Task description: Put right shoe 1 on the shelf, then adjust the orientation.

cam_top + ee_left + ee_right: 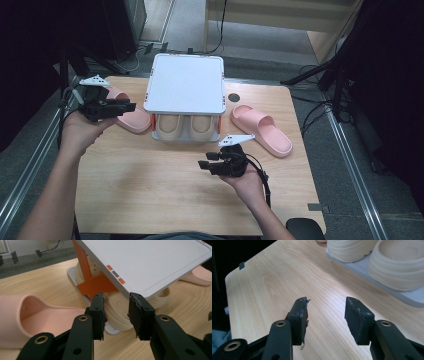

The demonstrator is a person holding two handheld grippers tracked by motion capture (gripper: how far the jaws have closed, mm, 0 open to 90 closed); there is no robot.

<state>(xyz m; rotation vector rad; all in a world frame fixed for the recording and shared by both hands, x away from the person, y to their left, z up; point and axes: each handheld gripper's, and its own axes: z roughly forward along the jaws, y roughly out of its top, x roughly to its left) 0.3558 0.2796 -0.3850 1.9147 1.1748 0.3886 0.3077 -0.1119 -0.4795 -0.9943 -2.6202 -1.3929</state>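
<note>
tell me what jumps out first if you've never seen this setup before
The white two-level rack at the back middle of the wooden table draws the eye first, with a pair of cream slippers tucked on its lower shelf. A pink slipper lies to its right and another pink slipper to its left. The left tongs and right tongs hover open and empty.

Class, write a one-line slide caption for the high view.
Two open hand-held tongs, left and right, flank a white rack holding cream slippers; pink slippers lie beside it.
</note>
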